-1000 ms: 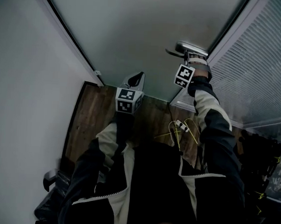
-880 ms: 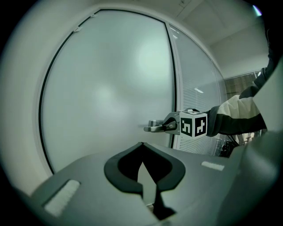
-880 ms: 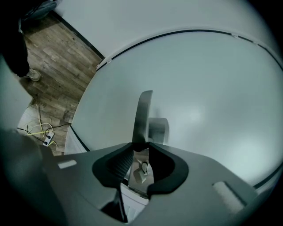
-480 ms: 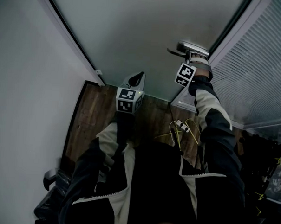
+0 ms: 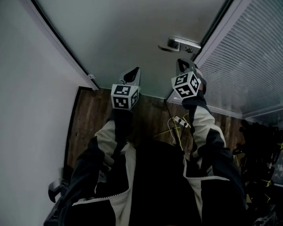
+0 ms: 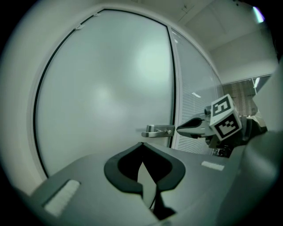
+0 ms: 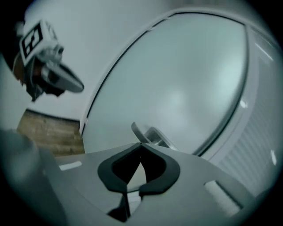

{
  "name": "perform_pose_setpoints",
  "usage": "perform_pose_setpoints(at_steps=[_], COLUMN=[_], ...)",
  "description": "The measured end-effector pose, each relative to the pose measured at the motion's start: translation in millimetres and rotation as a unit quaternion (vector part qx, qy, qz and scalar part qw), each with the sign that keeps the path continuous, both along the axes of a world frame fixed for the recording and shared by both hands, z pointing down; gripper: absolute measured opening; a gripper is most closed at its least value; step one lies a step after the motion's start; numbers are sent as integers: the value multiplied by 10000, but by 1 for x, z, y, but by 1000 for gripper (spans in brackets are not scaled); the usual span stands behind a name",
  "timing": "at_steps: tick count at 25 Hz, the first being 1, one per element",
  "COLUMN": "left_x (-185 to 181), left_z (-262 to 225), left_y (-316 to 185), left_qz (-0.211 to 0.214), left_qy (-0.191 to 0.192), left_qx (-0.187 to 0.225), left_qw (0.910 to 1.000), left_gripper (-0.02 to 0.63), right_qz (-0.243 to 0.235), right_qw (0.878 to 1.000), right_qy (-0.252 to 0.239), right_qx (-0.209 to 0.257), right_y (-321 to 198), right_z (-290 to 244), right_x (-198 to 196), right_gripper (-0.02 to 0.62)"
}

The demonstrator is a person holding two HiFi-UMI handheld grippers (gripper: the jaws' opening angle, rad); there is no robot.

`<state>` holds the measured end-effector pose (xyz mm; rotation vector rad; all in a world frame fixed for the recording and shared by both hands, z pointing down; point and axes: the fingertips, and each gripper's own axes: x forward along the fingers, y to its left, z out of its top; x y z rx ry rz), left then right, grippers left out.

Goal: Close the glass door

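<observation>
The frosted glass door (image 5: 135, 30) fills the top of the head view, and its metal lever handle (image 5: 178, 43) sits at its right edge. My right gripper (image 5: 182, 64) hangs just below the handle, apart from it, shut with nothing in it. My left gripper (image 5: 133, 73) is also shut and empty, pointing at the lower part of the glass. The left gripper view shows the handle (image 6: 158, 130) with the right gripper (image 6: 180, 129) just to its right. In the right gripper view the handle (image 7: 152, 136) lies just past my shut jaws, and the left gripper (image 7: 73, 84) is at the upper left.
A white wall (image 5: 29, 105) runs along the left of the door, and a slatted blind panel (image 5: 256, 63) along the right. On the wooden floor (image 5: 94, 117) lie yellow cables with a small device (image 5: 179, 122). Dark equipment (image 5: 261, 153) stands at the right.
My right gripper has come off the door handle, drawn back towards me, rolled and shut. The left gripper has barely moved.
</observation>
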<state>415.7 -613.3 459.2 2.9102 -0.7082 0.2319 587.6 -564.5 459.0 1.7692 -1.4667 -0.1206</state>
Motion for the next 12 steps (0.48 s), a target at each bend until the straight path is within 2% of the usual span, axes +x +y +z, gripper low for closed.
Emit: perform_pose_setpoints(at_steps=[3,7,9,12], left_x=[10,22,26,29], left_z=[-7,-9,-6,1], left_y=[7,20,26,37], left_qz=[180,369,466,623], left_qy=[93,132,102,49], left_qx=[24,92,83,20], left_qw=[9998,9992,9988,9980], left_gripper=[5,5,5,5], right_qz=[247,506,653,856], right_qw=[9870,9551,9445,9430], right_qy=[-1263,-2447,-2697,-2629], right_qx=[967,1593,1757,1851], right_y=[34,68,78,89], right_z=[-14,-14,-13,-13], right_x=[-27,-47,-48,-47], right_gripper=[5,3,2,2])
